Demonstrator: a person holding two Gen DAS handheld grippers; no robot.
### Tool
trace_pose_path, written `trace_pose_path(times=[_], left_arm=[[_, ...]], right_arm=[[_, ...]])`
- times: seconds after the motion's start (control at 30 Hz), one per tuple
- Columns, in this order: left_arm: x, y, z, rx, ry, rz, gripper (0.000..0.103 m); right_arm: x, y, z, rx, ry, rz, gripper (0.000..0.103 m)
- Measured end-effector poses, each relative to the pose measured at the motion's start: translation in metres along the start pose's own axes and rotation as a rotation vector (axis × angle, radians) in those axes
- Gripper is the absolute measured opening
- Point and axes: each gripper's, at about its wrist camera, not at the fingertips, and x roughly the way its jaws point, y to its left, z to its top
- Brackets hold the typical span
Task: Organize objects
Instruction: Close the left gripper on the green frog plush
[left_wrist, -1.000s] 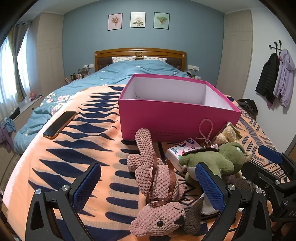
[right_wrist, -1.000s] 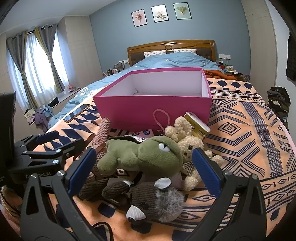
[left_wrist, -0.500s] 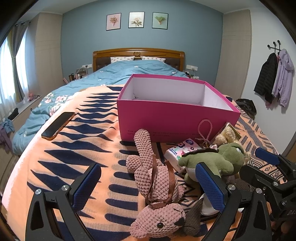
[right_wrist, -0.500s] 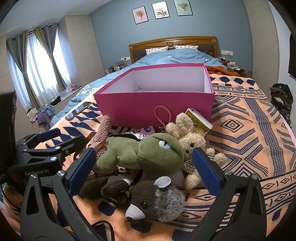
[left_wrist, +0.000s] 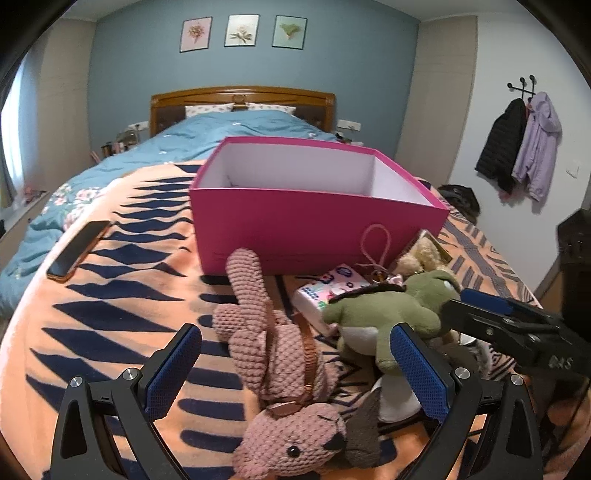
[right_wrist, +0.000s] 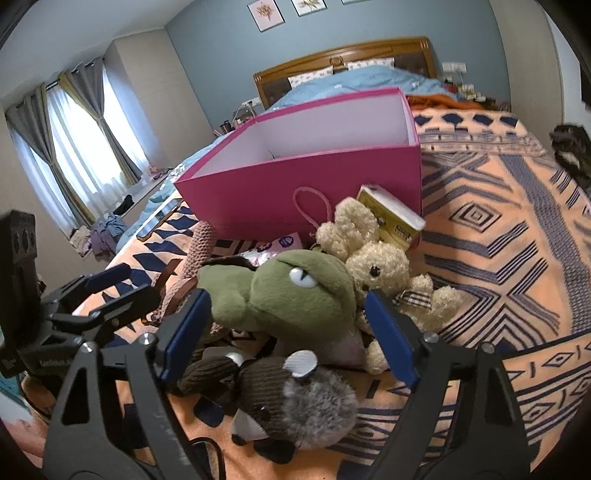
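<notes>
Only partly legible white lettering on left claw (right_wrist: 107, 291) body, unreadable.

The pink rabbit (left_wrist: 284, 365) is coarse, nubbly knit with a smooth brown ribbon; the green frog (right_wrist: 291, 291) is short matt plush. The magenta box (left_wrist: 314, 225) is smooth matt card. The fingers (left_wrist: 417, 365) carry dimpled blue rubber pads on matt black plastic.
</notes>
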Motion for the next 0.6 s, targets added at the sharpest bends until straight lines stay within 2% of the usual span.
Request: trace_pose_path(times=[0.03, 0.1, 0.17, 0.43, 0.47, 0.5, 0.57, 0.6], left_arm=[[0.002, -0.001, 0.001, 0.006, 0.005, -0.008, 0.103], [0.004, -0.004, 0.001, 0.018, 0.01, -0.024, 0.103], [0.007, -0.007, 0.003, 0.032, 0.016, -0.04, 0.103], [0.024, -0.018, 0.008, 0.079, 0.069, -0.147, 0.095], [0.026, -0.019, 0.008, 0.088, 0.075, -0.16, 0.09], [0.028, -0.022, 0.008, 0.102, 0.085, -0.18, 0.079], [0.032, -0.025, 0.007, 0.113, 0.109, -0.219, 0.072], [0.034, -0.026, 0.005, 0.111, 0.117, -0.241, 0.072]], right_arm=[[0.002, -0.003, 0.001, 0.009, 0.007, 0.01, 0.085], [0.005, -0.007, 0.003, 0.026, 0.016, 0.03, 0.076], [0.009, -0.009, 0.005, 0.031, 0.028, 0.047, 0.073], [0.018, -0.016, 0.008, 0.041, 0.065, 0.084, 0.073], [0.018, -0.016, 0.008, 0.04, 0.067, 0.087, 0.073], [0.019, -0.017, 0.006, 0.04, 0.07, 0.093, 0.072], [0.022, -0.019, 0.005, 0.046, 0.073, 0.093, 0.068], [0.022, -0.021, 0.004, 0.048, 0.073, 0.093, 0.066]])
